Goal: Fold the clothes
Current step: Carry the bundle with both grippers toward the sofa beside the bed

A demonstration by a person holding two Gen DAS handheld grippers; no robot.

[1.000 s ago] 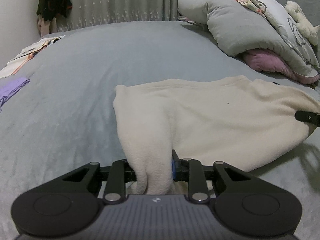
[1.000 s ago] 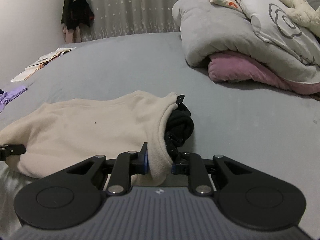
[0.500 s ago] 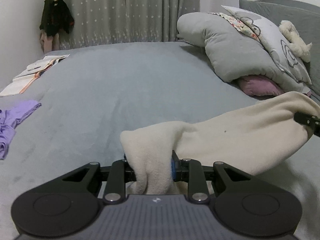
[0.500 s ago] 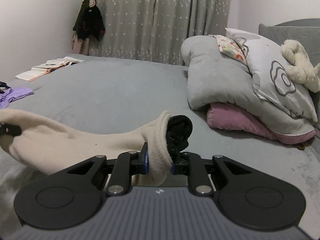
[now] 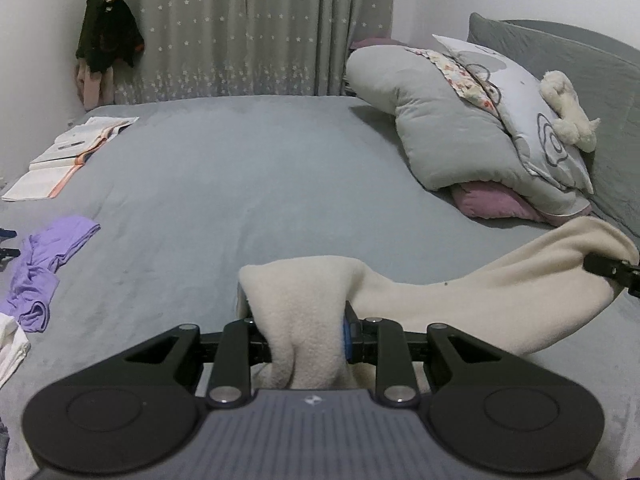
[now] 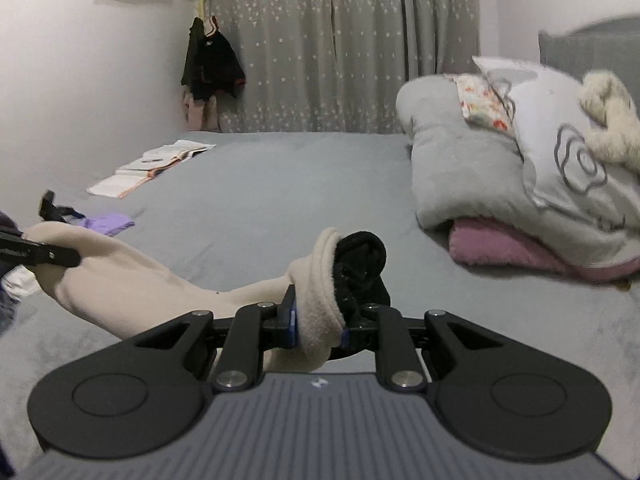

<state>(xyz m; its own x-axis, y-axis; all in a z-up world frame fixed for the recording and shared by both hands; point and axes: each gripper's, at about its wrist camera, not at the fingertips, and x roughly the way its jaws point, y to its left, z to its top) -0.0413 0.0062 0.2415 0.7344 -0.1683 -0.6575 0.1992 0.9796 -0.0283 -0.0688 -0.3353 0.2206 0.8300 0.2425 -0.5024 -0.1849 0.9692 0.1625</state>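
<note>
A cream fleece garment point(image 5: 460, 304) hangs stretched between both grippers above the grey bed point(image 5: 248, 184). My left gripper point(image 5: 306, 338) is shut on one bunched end of it. My right gripper point(image 6: 318, 326) is shut on the other end point(image 6: 316, 304), where a black lining or inner piece point(image 6: 360, 268) sticks out. The right gripper's tip shows at the right edge of the left wrist view point(image 5: 612, 270). The left gripper's tip shows at the left of the right wrist view point(image 6: 36, 254). The garment point(image 6: 132, 276) sags between them.
A purple garment point(image 5: 44, 264) lies on the bed at the left, with white cloth point(image 5: 10, 344) beside it. Open books point(image 5: 68, 156) lie at the far left. A grey duvet, pillows, pink blanket point(image 5: 492, 204) and a plush toy point(image 5: 568, 112) pile at the right. Curtains hang behind.
Both grippers have lifted the cream garment off the bed. It lay spread flat one second ago and now hangs in the air between them.
</note>
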